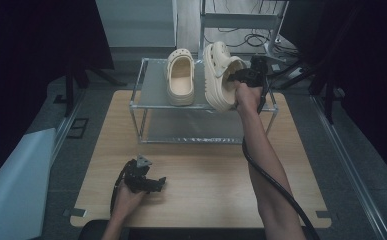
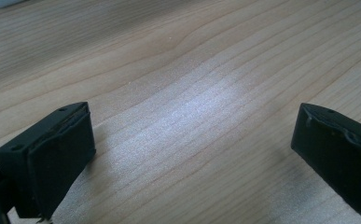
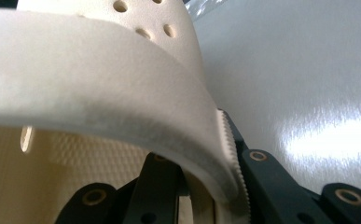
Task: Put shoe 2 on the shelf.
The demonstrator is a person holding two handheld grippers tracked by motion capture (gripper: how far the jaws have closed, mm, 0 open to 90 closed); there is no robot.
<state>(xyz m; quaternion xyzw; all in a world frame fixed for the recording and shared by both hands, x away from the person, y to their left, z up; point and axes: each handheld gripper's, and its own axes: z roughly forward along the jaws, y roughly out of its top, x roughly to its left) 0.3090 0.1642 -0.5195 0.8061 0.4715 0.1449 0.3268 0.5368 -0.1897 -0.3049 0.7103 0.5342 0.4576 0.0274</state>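
Two cream clogs are at the metal rack. One clog lies flat on the rack's top shelf, toe away from me. The other clog is tipped on its side over the shelf's right part, held by my right gripper, which is shut on its side wall. In the right gripper view the cream wall of that clog is pinched between the jaws low in the frame. My left gripper rests on the wooden table near the front, open, with bare wood between its fingers.
The rack has a lower shelf under the top one. A thick black cable trails from the right gripper along the forearm. Cables and a metal frame stand on the floor behind the table.
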